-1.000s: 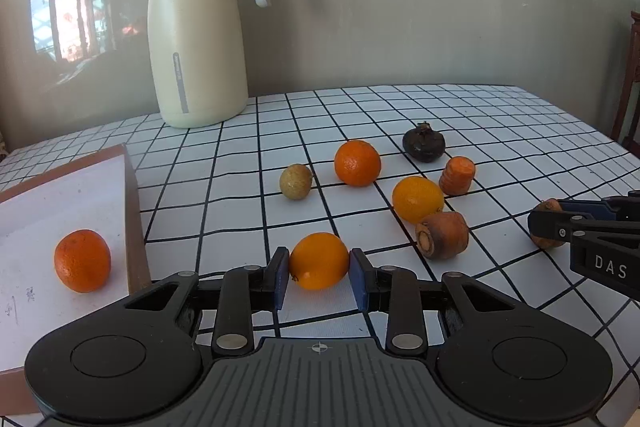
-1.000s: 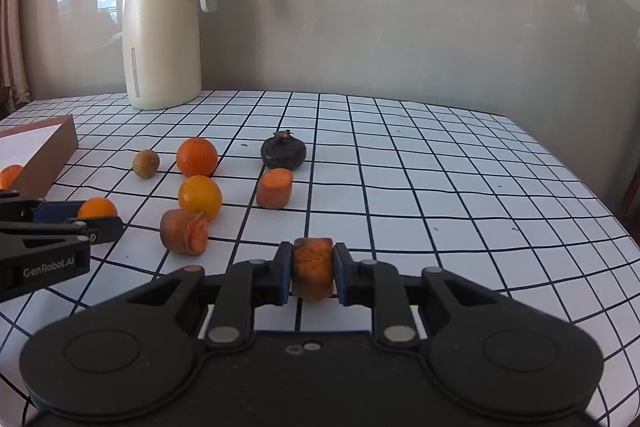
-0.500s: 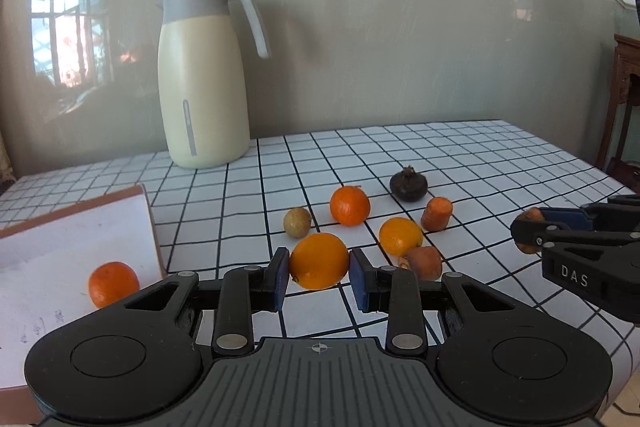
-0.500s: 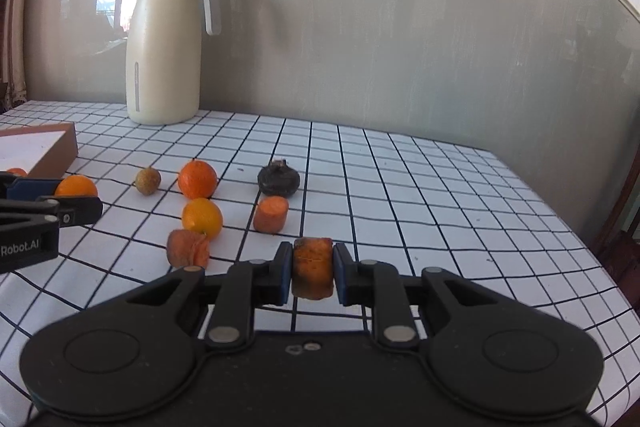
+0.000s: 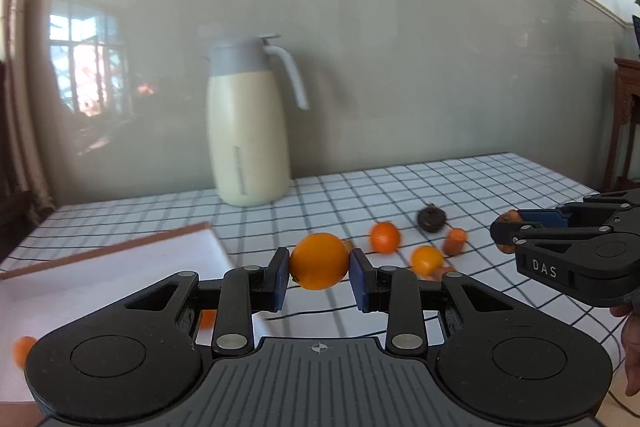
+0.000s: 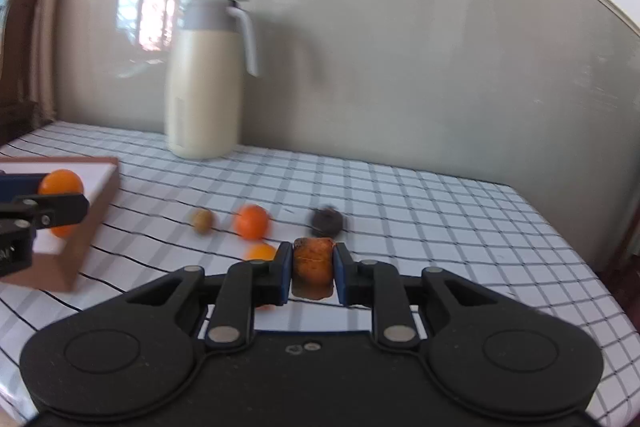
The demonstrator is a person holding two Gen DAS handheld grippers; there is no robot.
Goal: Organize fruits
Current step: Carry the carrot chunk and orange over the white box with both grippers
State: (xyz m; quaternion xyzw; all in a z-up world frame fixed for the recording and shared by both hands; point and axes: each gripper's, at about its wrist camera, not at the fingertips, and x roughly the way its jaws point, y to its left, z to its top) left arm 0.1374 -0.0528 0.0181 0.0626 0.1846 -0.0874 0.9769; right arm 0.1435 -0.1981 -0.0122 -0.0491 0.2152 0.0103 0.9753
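the left gripper [image 5: 319,269] is clamped on a round, smooth orange [image 5: 319,261], glossy and evenly coloured, held clear above the checked tablecloth [image 5: 500,187] beside the white-lined tray [image 5: 120,267]. the right gripper [image 6: 312,271] pinches a stubby carrot chunk [image 6: 312,267], rough-skinned and brownish orange with a pale crack across it, also held off the cloth. farther out on the cloth lie a small yellow-orange citrus [image 5: 427,259], a second carrot piece [image 5: 455,240], a deeper orange mandarin [image 5: 385,237], a small greenish-brown fruit [image 6: 202,220] and a dark, wrinkled mangosteen [image 5: 431,219]. against the wall stands a cream thermos jug [image 5: 248,123] with a grey lid.
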